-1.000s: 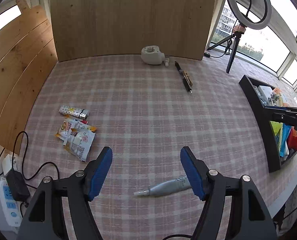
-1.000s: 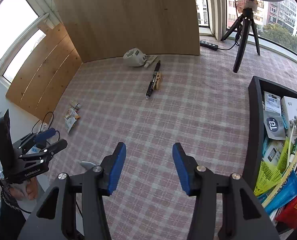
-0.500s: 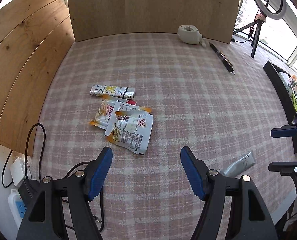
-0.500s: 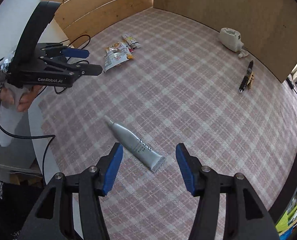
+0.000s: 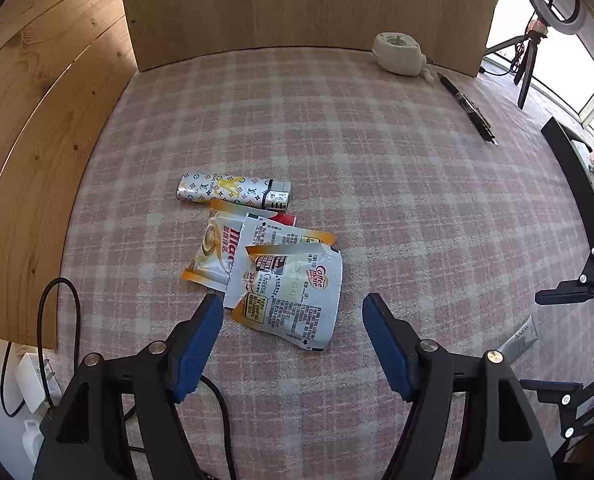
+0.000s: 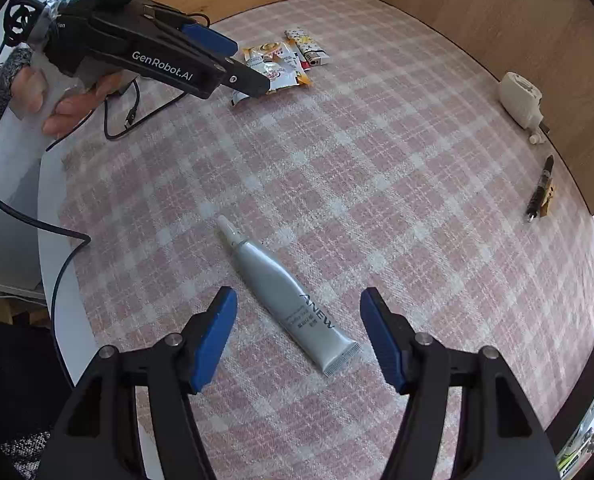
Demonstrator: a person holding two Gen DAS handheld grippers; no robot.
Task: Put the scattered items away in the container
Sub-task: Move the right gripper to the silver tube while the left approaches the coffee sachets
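The black open-topped container (image 5: 568,160) stands at the table's right edge, its contents only a sliver of yellow-green. On the pink-and-white checked woven cloth of the table (image 5: 377,200), the left tongs (image 5: 291,320) gape apart over crinkled foil coffee-creamer sachets (image 5: 293,288), which lie beside a glossy monogram-patterned lighter (image 5: 233,191). The right tongs (image 6: 297,320), equally wide, straddle a smooth silver-grey squeeze tube (image 6: 285,296) with a crimped tail.
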